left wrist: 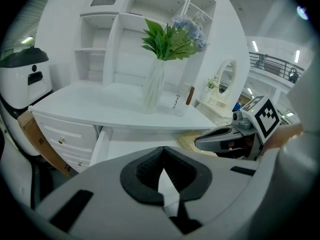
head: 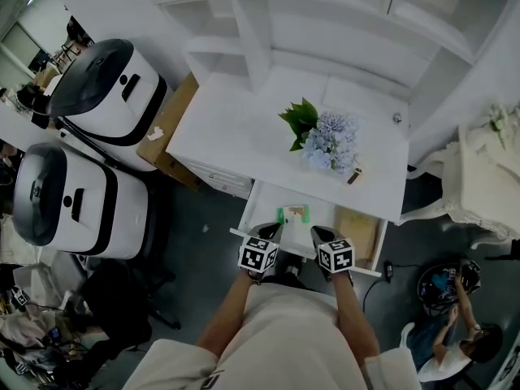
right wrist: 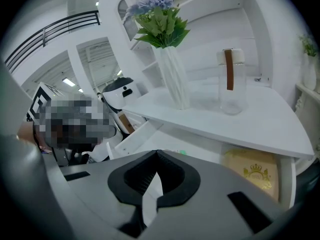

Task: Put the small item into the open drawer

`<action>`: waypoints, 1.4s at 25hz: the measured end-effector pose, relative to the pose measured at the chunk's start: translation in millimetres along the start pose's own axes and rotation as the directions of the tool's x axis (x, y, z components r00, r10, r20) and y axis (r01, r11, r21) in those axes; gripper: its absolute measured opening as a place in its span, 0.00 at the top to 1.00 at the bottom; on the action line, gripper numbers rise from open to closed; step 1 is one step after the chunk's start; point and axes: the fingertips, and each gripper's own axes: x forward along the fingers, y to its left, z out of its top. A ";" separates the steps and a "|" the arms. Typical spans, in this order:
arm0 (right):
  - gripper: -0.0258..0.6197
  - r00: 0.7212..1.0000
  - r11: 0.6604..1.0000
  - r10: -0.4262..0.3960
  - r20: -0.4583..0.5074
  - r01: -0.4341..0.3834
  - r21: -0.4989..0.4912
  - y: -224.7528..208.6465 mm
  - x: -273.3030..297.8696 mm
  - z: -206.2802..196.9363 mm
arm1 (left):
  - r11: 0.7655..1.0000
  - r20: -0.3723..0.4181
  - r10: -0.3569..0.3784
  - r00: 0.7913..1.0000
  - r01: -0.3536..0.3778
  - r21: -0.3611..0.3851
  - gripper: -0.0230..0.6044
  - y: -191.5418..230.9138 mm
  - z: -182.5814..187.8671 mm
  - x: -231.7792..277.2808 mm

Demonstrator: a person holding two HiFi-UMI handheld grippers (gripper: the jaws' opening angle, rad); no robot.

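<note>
Head view: a small green packet (head: 293, 214) lies in the open drawer (head: 262, 205), just beyond the left tongs (head: 271, 231) and right tongs (head: 322, 234). Both are fully closed, holding nothing. The packet looks flat, light and probably flimsy; pinching one edge should suit.

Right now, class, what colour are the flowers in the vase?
The flowers are pale blue; head view shows them best.

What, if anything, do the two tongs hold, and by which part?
Nothing: the grey left tongs and grey right tongs are both shut and empty.
</note>
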 end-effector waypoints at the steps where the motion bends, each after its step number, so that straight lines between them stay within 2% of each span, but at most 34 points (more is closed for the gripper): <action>1: 0.92 1.000 1.000 0.000 -0.001 0.000 0.001 0.5 0.4 -0.3 | 1.000 0.000 -0.002 1.000 0.002 0.001 0.94 -0.3 0.0 -0.1; 35: 0.92 0.999 0.999 0.029 -0.026 -0.030 -0.042 7.5 12.1 2.7 | 1.000 0.001 0.000 1.000 0.000 -0.028 0.94 3.2 -3.7 -1.5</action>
